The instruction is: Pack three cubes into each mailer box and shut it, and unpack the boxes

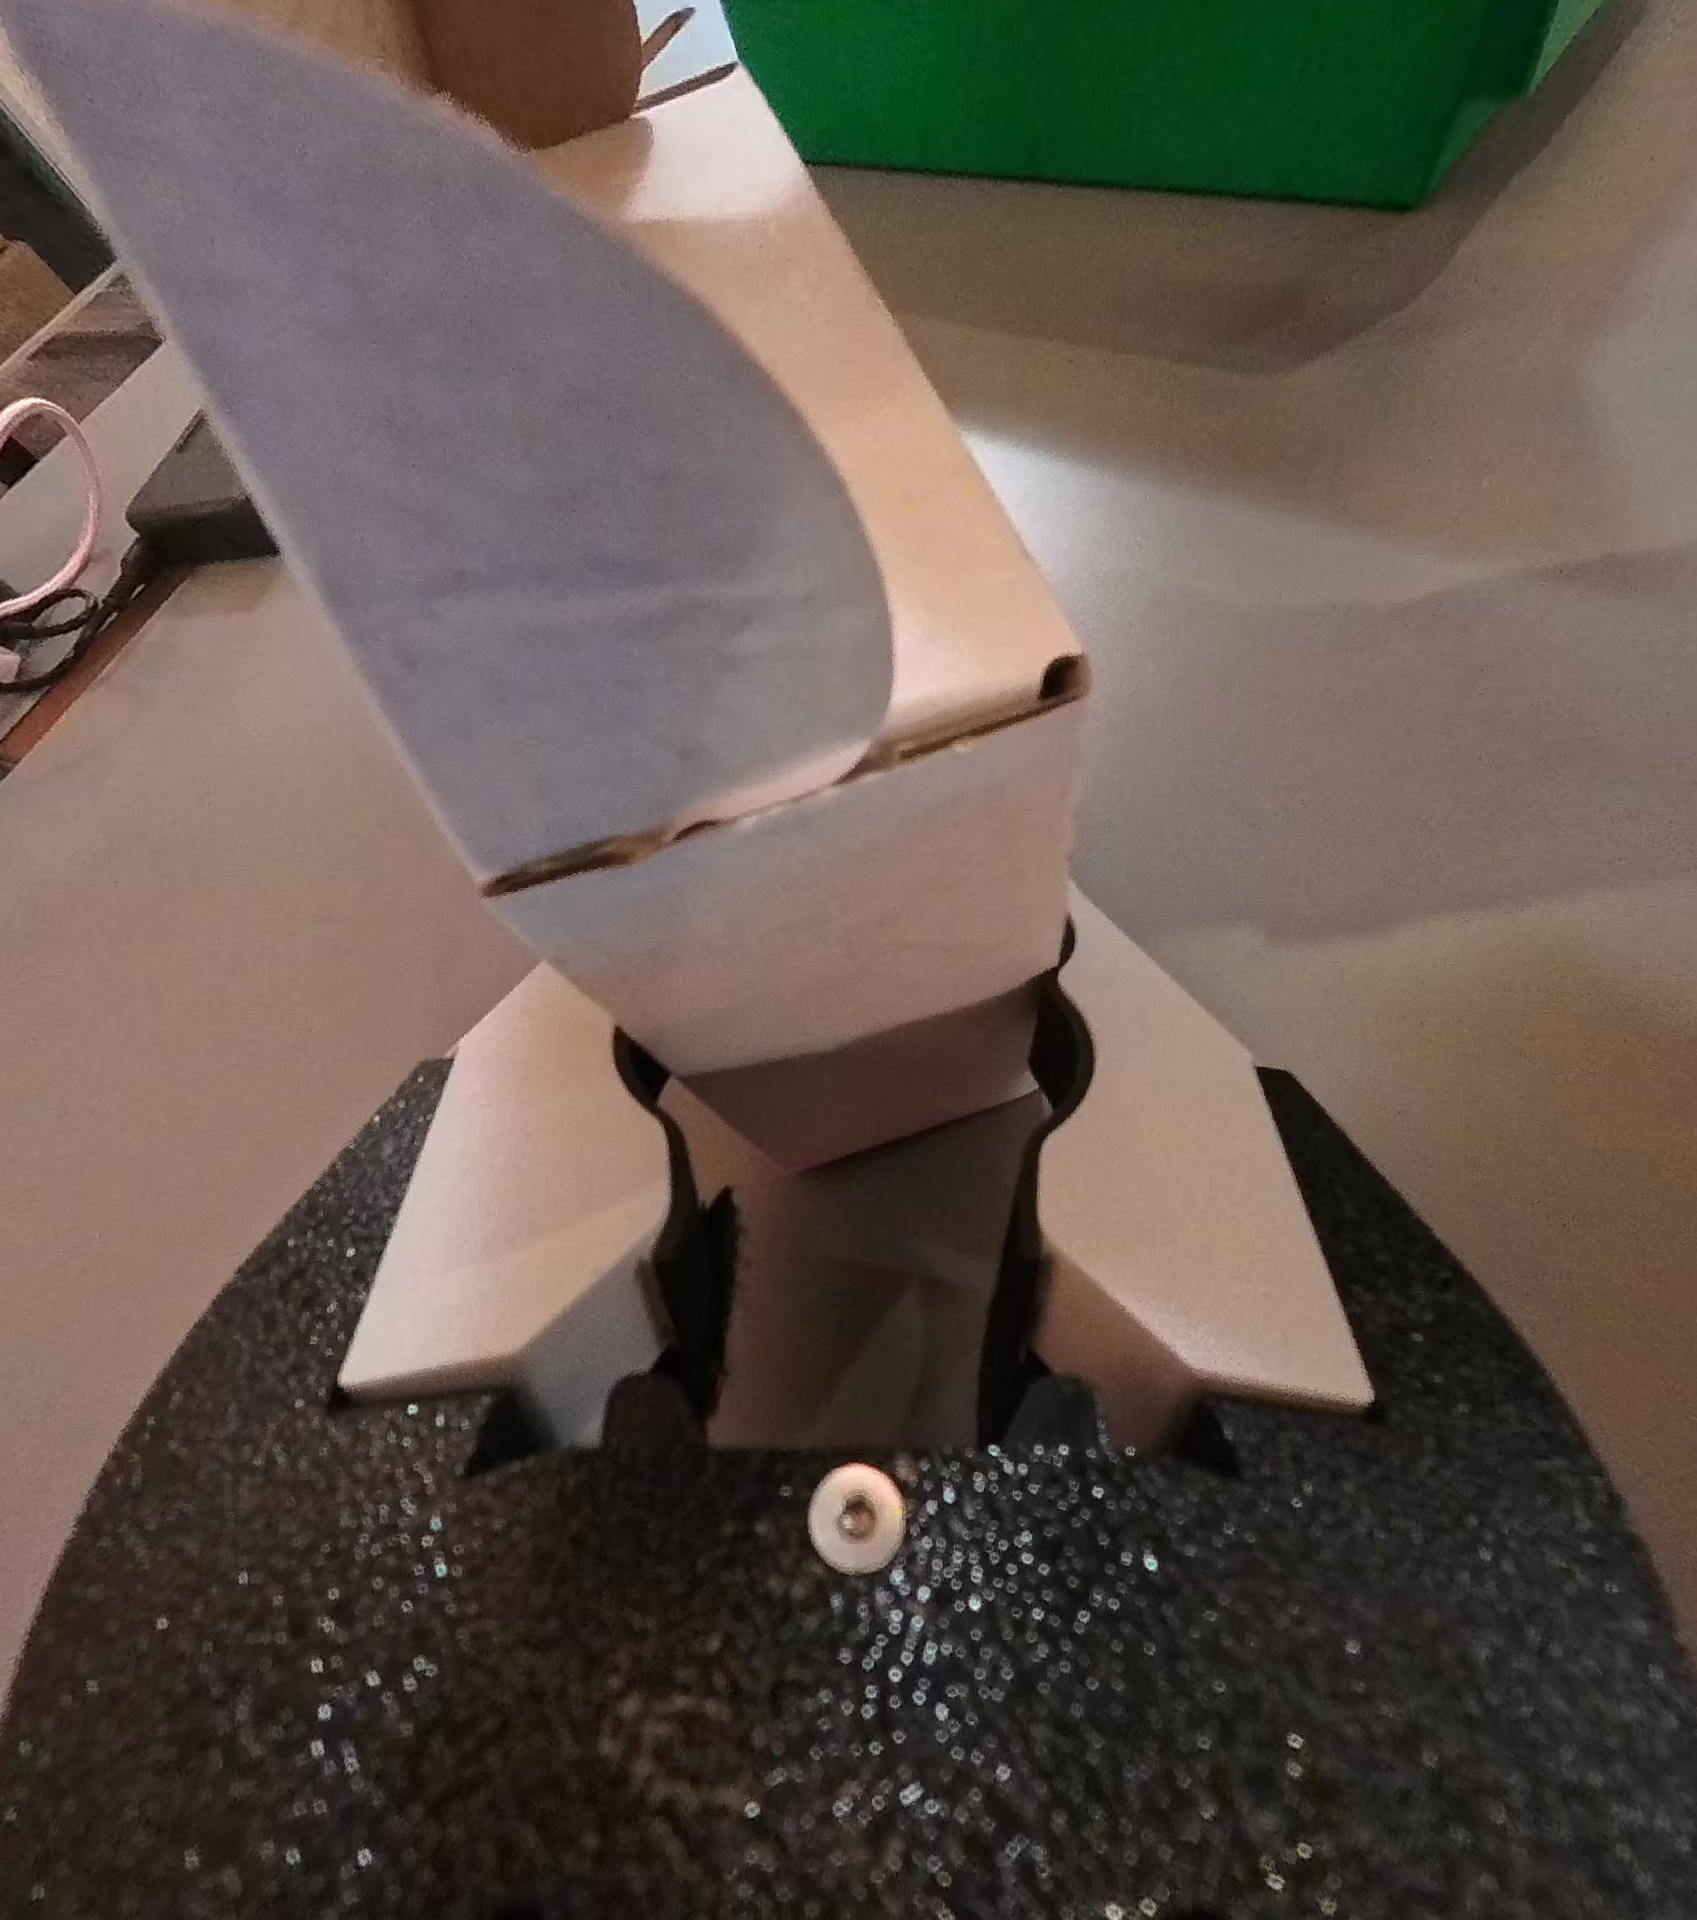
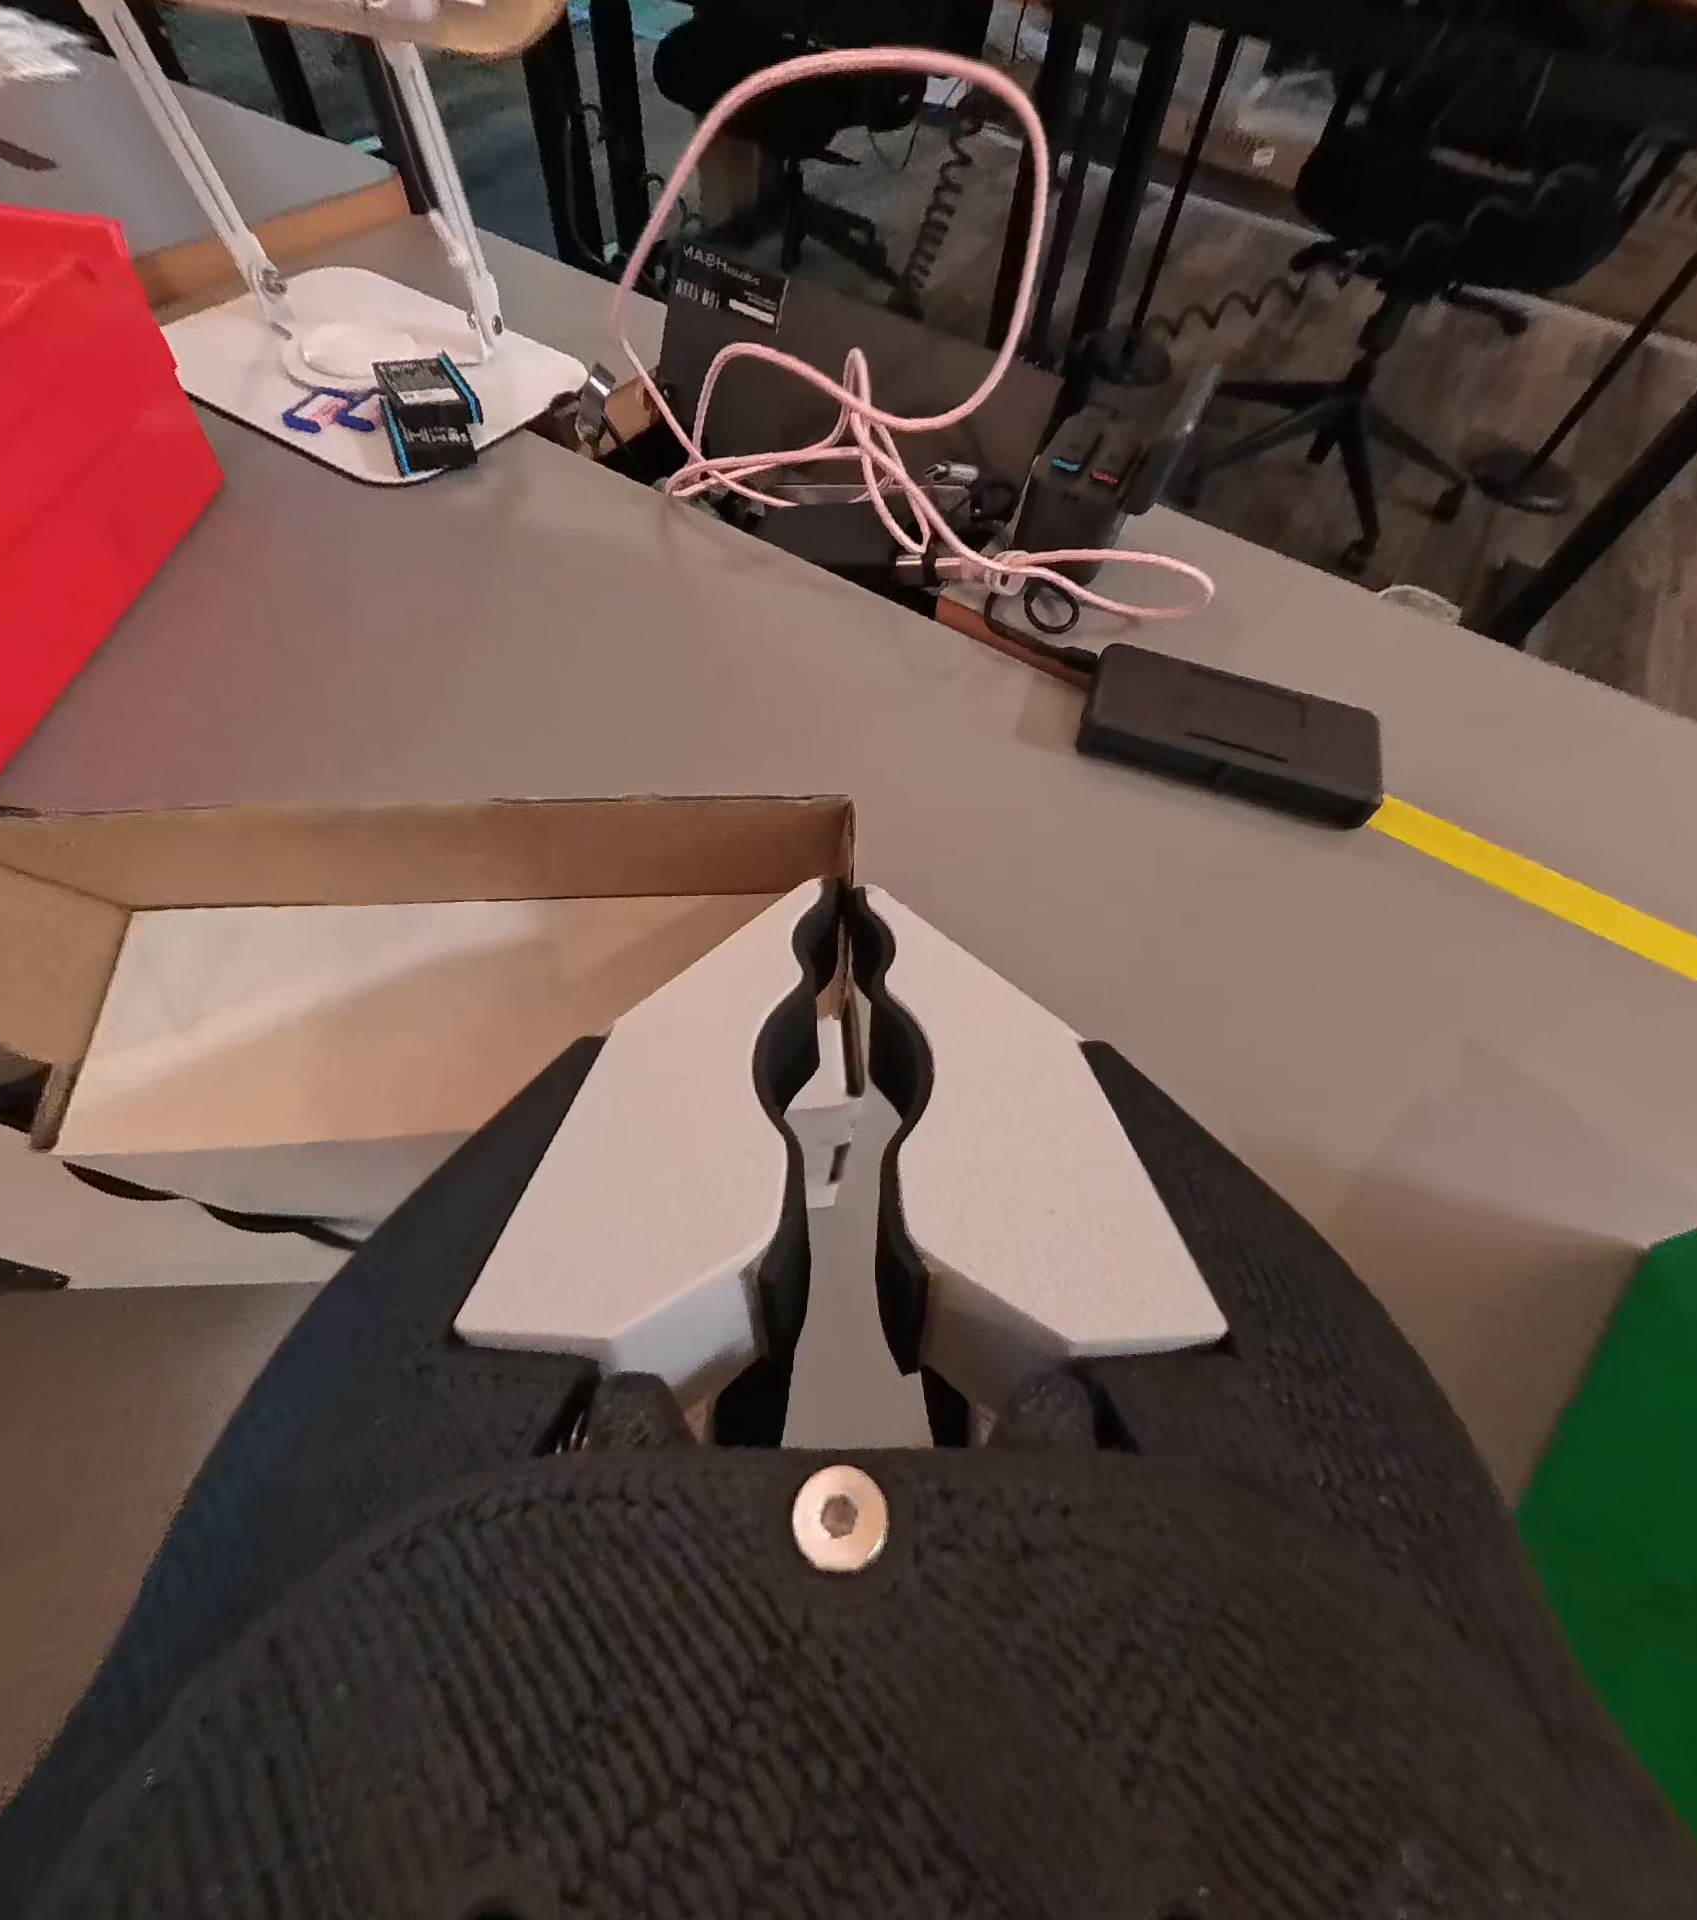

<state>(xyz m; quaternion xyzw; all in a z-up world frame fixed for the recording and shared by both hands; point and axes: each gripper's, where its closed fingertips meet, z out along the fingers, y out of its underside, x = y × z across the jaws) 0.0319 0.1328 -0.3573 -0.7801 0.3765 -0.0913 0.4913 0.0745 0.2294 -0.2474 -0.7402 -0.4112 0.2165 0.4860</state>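
A white mailer box [image 1: 802,914] with brown inner faces is held between both grippers above the grey table. My left gripper [image 1: 844,1039] is shut on one lower corner of the box, and a rounded white side flap [image 1: 511,468] stands up towards the camera. My right gripper [image 2: 846,904] is shut on the thin cardboard edge at the box's corner. In the right wrist view the box [image 2: 408,857] lies open to the left of the fingers, with a brown wall and a white panel showing. No cubes are in view.
A green bin [image 1: 1135,94] stands behind the box and also shows at the lower right of the right wrist view [image 2: 1675,1507]. A red bin [image 2: 13,499] is at the far left. A black device [image 2: 1228,732], pink cables [image 2: 854,416] and a yellow tape line [image 2: 1592,914] lie beyond.
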